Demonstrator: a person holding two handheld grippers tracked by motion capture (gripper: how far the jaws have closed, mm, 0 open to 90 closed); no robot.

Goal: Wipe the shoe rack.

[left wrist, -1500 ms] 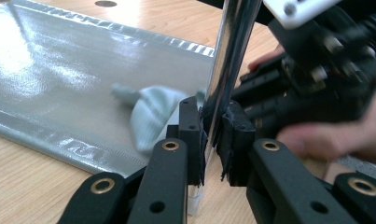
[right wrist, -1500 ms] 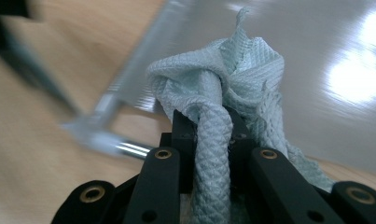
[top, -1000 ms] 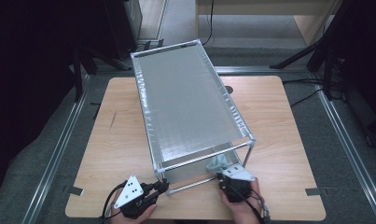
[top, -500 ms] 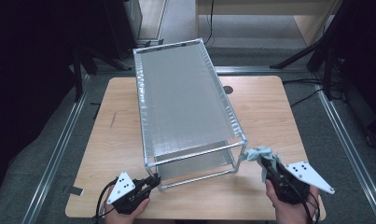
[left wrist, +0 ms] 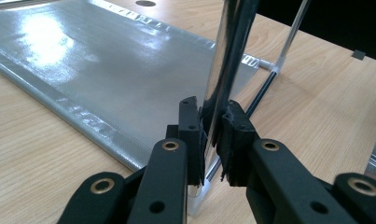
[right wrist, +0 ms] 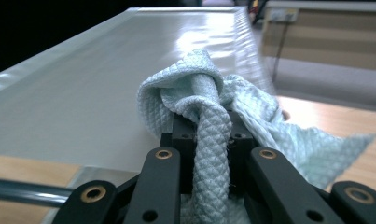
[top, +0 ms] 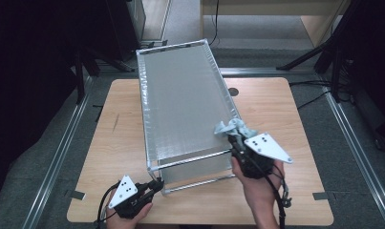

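Note:
A long box (top: 185, 100) with a silvery top and a thin metal frame stands on the wooden table (top: 285, 119). My left gripper (top: 156, 185) is low at its near left corner, shut on the upright corner post (left wrist: 232, 46); the left gripper (left wrist: 214, 135) pads pinch that post just above the box's shiny floor panel (left wrist: 106, 70). My right gripper (top: 234, 138) is raised at the box's near right top edge, shut on a bunched light blue cloth (top: 230, 127). The cloth (right wrist: 195, 98) bulges out over the right gripper (right wrist: 206, 130), with the box top (right wrist: 83, 93) just beyond.
A small dark round hole (top: 233, 91) sits in the table right of the box. Metal floor rails (top: 61, 152) run along both sides of the table. Dark stands and cables (top: 324, 57) are at the back right. Bare tabletop lies left and right of the box.
My right gripper, with the cloth, has swung from the box's lower front rail out to the right and then up to the near right top edge. The left gripper has stayed put.

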